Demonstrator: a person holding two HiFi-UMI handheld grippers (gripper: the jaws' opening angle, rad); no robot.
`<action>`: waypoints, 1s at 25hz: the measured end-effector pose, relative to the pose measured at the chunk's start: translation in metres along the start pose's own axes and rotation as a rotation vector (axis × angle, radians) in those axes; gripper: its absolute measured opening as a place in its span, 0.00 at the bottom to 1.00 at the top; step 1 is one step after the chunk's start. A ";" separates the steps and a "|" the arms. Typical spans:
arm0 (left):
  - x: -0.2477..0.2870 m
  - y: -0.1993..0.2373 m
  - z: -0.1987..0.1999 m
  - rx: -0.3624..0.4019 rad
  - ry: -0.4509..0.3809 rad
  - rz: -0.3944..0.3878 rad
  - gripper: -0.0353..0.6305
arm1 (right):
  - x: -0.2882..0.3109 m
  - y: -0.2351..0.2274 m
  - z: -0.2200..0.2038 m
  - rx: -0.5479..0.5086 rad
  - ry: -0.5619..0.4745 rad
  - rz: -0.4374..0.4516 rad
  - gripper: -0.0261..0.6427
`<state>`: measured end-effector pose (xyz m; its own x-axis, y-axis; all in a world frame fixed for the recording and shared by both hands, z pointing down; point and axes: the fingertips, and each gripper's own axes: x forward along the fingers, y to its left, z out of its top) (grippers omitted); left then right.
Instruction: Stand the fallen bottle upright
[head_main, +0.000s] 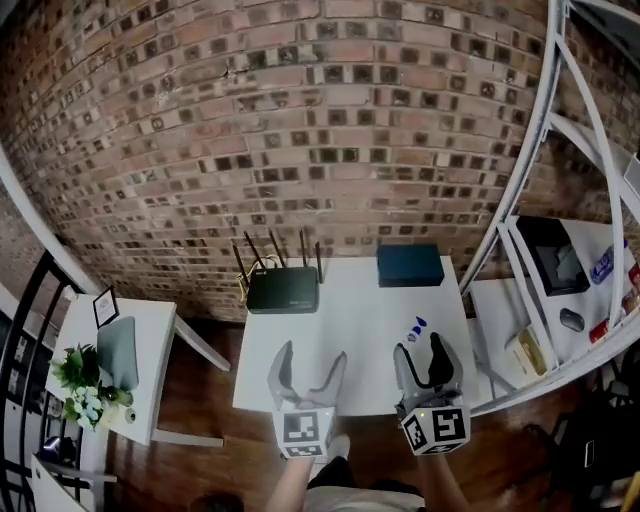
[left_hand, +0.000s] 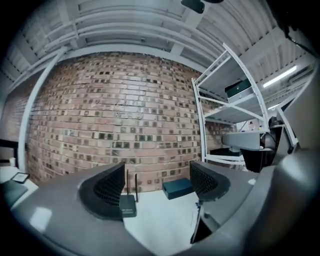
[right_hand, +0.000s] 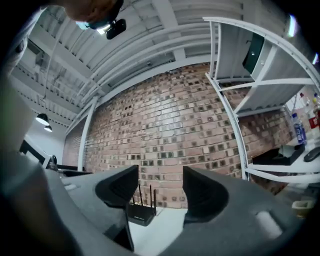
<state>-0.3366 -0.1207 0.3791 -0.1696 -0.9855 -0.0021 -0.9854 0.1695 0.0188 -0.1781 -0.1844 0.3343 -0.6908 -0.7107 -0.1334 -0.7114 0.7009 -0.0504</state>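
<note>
The left gripper (head_main: 312, 368) and right gripper (head_main: 421, 362) sit side by side at the lower middle of the frame, pointing ahead, roughly level. The left's jaws stand wide apart, the right's closer together, with nothing between either pair.

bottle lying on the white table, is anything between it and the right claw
Nothing visible. The small white-and-blue fallen bottle lies on the white table just ahead of the open right claw. The black router with antennas and the dark blue box sit farther back, out of the way.
</note>
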 end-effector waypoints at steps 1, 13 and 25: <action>0.013 0.002 0.003 -0.014 -0.016 -0.034 0.70 | 0.010 0.000 0.003 -0.020 -0.004 0.004 0.44; 0.126 -0.038 -0.047 -0.031 0.150 -0.245 0.82 | 0.046 -0.084 -0.035 -0.045 0.104 -0.126 0.46; 0.182 -0.139 -0.134 -0.020 0.467 -0.436 0.78 | 0.035 -0.168 -0.095 0.050 0.245 -0.188 0.45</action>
<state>-0.2279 -0.3246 0.5103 0.2770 -0.8632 0.4222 -0.9608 -0.2431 0.1332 -0.0950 -0.3330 0.4323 -0.5627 -0.8171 0.1255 -0.8265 0.5538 -0.1005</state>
